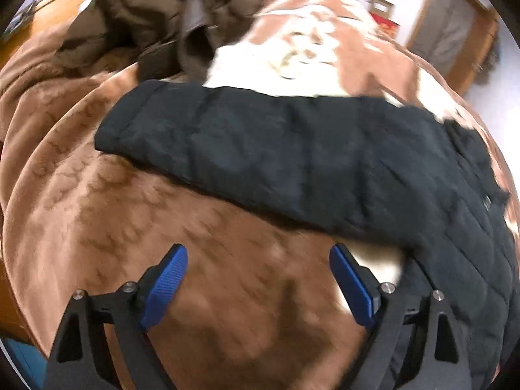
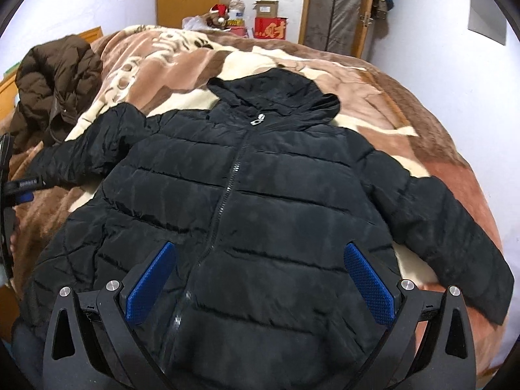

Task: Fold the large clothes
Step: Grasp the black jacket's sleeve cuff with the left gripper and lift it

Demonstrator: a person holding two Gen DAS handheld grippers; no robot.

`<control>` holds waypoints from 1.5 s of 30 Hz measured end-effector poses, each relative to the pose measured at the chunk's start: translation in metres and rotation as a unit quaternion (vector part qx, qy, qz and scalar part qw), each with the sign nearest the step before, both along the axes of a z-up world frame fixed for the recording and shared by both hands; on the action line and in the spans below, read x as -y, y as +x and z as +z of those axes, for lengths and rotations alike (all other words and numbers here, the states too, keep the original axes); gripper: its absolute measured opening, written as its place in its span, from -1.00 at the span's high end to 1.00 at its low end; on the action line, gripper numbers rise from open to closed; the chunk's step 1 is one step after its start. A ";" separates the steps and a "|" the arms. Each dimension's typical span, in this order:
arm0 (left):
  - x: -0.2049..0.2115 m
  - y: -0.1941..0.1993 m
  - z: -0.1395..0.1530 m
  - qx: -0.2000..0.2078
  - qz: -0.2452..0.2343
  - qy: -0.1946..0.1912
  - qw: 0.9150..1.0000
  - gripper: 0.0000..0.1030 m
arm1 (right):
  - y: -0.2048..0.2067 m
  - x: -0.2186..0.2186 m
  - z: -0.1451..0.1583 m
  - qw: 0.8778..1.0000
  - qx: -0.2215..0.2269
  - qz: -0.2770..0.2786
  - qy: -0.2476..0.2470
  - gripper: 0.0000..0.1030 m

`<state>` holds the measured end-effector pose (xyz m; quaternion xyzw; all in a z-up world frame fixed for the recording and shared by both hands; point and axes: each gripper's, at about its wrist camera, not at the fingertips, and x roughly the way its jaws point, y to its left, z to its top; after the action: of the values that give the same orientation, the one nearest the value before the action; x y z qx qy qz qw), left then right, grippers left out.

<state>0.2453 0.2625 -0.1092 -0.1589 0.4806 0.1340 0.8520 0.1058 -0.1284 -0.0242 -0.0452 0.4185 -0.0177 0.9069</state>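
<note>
A brown and cream blanket [image 2: 373, 74] covers the bed. A black jacket [image 2: 260, 195] lies flat at its near edge, sleeves spread; a brown coat [image 2: 55, 78] is heaped at the far left corner. The left gripper [image 1: 258, 279] and right gripper [image 2: 260, 279] both gape wide, holding nothing.

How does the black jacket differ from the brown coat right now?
The black jacket lies spread flat, zipped, sleeves out; the brown coat sits crumpled in a heap. The black jacket is mid-bed; the brown coat is at the bed's far left edge. Both are quilted and puffy.
</note>
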 end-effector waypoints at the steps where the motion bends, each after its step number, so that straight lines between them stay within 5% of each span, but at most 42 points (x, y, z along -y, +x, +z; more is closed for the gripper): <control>1: -0.011 0.004 -0.005 0.002 0.009 -0.010 1.000 -0.75 | 0.004 -0.002 -0.003 1.000 -0.002 0.001 0.000 -1.00; 11: -0.103 0.038 -0.044 0.054 0.109 -0.069 0.990 -0.53 | 0.025 -0.009 -0.032 0.999 -0.030 -0.003 -0.009 -1.00; 15: -0.121 0.045 -0.053 0.055 0.140 -0.081 0.985 0.16 | 0.024 -0.003 -0.038 0.999 -0.040 -0.014 -0.011 -1.00; 16: -0.123 0.046 -0.052 0.058 0.137 -0.083 0.985 0.52 | 0.023 -0.001 -0.039 0.999 -0.042 -0.018 -0.008 -1.00; 19: -0.122 0.047 -0.041 0.063 0.126 -0.072 0.987 0.79 | 0.021 0.008 -0.039 0.998 -0.046 -0.032 -0.003 -1.00; 25: -0.106 0.030 0.028 0.119 0.083 -0.062 0.987 0.86 | 0.010 0.020 -0.034 0.998 -0.043 -0.052 -0.006 -1.00; 30: -0.057 0.020 0.119 0.186 0.001 -0.056 0.981 0.87 | -0.003 0.035 -0.027 0.997 -0.040 -0.068 0.002 -0.99; 37: 0.071 0.016 0.212 0.237 -0.145 -0.064 0.958 0.87 | -0.028 0.073 -0.010 0.995 -0.024 -0.099 0.022 -0.99; 41: 0.169 0.023 0.219 0.226 -0.233 -0.065 0.944 0.87 | -0.043 0.104 -0.003 0.991 -0.014 -0.127 0.034 -0.99; 45: 0.260 0.030 0.187 0.185 -0.300 -0.090 0.931 0.87 | -0.056 0.135 -0.002 0.987 -0.006 -0.157 0.044 -0.99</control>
<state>0.2752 0.0023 0.0778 -0.1050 0.3494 -0.2039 0.9085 0.0498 -0.2638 -0.0265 0.0610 0.4267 -0.1412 0.8912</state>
